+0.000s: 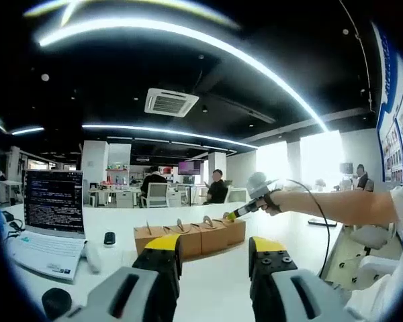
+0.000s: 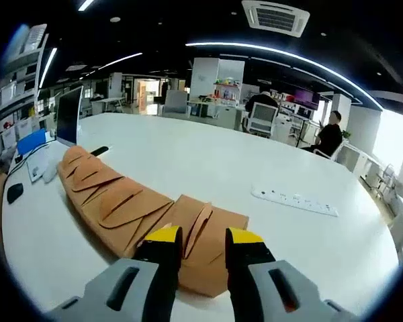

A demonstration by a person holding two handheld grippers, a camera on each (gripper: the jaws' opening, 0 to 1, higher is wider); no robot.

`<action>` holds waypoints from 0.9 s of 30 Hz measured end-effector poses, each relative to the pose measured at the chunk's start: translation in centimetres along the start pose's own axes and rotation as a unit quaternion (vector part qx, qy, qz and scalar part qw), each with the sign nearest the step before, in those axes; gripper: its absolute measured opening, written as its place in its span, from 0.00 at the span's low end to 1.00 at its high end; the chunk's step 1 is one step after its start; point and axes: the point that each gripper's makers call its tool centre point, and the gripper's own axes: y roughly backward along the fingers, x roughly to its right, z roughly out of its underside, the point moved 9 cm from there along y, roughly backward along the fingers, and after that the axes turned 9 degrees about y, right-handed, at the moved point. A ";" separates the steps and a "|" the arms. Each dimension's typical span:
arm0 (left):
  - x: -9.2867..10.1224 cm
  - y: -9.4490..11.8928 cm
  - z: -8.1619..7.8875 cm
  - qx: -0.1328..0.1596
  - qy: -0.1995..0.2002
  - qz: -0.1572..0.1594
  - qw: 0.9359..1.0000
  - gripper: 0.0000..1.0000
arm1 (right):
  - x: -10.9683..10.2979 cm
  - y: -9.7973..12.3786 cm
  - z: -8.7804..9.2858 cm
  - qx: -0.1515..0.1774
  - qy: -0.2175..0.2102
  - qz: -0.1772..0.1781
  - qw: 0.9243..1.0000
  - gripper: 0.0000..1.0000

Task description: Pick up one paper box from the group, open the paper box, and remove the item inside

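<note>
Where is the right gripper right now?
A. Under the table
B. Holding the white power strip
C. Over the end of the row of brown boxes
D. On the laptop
C: in the right gripper view the open right gripper hangs just above the nearest box at the end of the row, and the left gripper view shows it at that same end.

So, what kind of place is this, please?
Most likely an open-plan office: a large white table carries a laptop and a power strip, people sit at desks with monitors behind, and a ceiling air-conditioning unit hangs overhead.
</note>
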 end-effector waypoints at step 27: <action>-0.1 0.3 0.1 0.005 -0.004 -0.004 1.000 0.41 | -1.0 -0.5 0.5 -0.014 -0.024 -0.003 1.000 0.10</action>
